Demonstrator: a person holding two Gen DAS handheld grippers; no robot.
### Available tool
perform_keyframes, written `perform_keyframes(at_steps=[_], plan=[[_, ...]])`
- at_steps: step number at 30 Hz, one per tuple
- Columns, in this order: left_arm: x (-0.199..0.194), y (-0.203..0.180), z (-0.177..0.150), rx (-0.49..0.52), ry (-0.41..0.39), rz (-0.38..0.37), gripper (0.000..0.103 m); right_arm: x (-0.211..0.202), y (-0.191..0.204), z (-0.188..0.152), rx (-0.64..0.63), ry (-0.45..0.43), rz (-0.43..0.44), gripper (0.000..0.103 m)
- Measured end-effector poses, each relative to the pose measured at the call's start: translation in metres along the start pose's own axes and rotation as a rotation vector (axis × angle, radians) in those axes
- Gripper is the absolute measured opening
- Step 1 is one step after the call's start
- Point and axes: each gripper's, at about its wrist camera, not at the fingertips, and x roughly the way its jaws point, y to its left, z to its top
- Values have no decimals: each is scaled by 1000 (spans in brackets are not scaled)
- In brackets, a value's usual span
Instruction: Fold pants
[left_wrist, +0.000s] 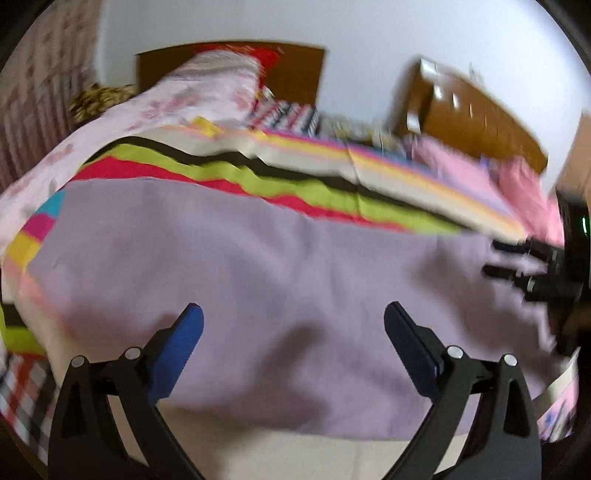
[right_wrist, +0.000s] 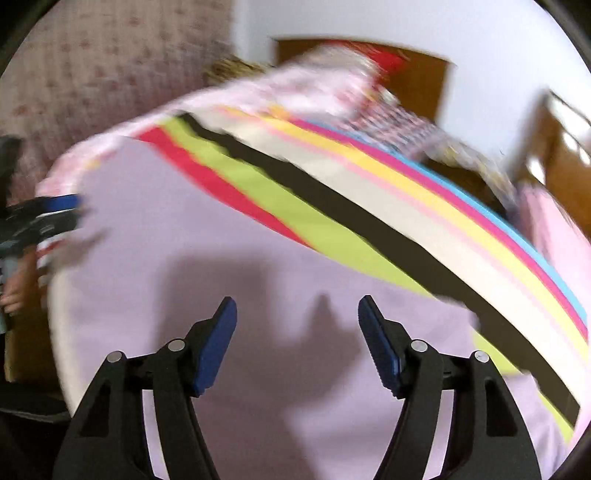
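The lilac pants (left_wrist: 258, 266) lie flat across a bed and fill the lower half of both views (right_wrist: 221, 240). My left gripper (left_wrist: 293, 314) is open and empty, hovering above the near part of the pants. My right gripper (right_wrist: 297, 306) is open and empty above the pants, its shadow on the cloth. The right gripper also shows at the right edge of the left wrist view (left_wrist: 495, 258). The left gripper shows at the left edge of the right wrist view (right_wrist: 70, 210). Both views are blurred.
A striped bedcover (left_wrist: 295, 177) in red, green, black, cream and yellow lies under and beyond the pants (right_wrist: 369, 199). A pink floral quilt (left_wrist: 192, 99) is heaped at the head end. A wooden headboard (left_wrist: 295, 74) and a brown cabinet (left_wrist: 472, 114) stand by the wall.
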Motion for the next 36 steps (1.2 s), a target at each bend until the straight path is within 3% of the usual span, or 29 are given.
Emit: perform_keyframes(at_steps=[2, 3, 4, 6, 8, 10, 12, 15, 17, 20, 22, 25, 29, 31, 33, 36], plan=[[30, -7, -3, 22, 91, 32, 98, 15, -34, -14, 51, 40, -59, 82], [43, -6, -7, 25, 109, 59, 101, 11, -48, -20, 93, 0, -26, 80], [43, -8, -8, 51, 89, 86, 102, 4, -55, -23, 123, -11, -44, 75], [40, -9, -5, 35, 112, 99, 102, -21, -58, -31, 144, -46, -138, 77], [31, -4, 0, -18, 100, 96, 101, -59, -64, -49, 179, -146, -140, 84], [11, -17, -2, -3, 33, 67, 101, -80, -76, -68, 223, -175, -158, 85], [4, -41, -5, 50, 15, 9, 101, -92, -87, -100, 249, -159, -165, 85], [16, -89, -11, 132, 76, -98, 101, -87, -84, -138, 250, -65, -199, 86], [23, -121, -17, 195, 107, -127, 101, -87, -92, -168, 267, -18, -238, 87], [40, -164, -24, 303, 156, -80, 101, -108, -110, -194, 377, -83, -186, 83], [42, -182, -31, 346, 151, -20, 101, -151, -123, -215, 460, -222, -170, 86], [31, -195, -34, 337, 127, -82, 101, -208, -158, -266, 664, -380, -131, 87], [33, -203, -40, 336, 99, -24, 101, -235, -191, -350, 959, -400, -146, 87], [34, -209, -45, 338, 107, -27, 101, -229, -196, -370, 1025, -377, -123, 86], [40, -214, -47, 346, 103, -15, 102, -222, -189, -379, 1020, -371, -89, 85], [47, -208, -43, 289, 125, -40, 102, -208, -187, -367, 996, -373, -35, 85]])
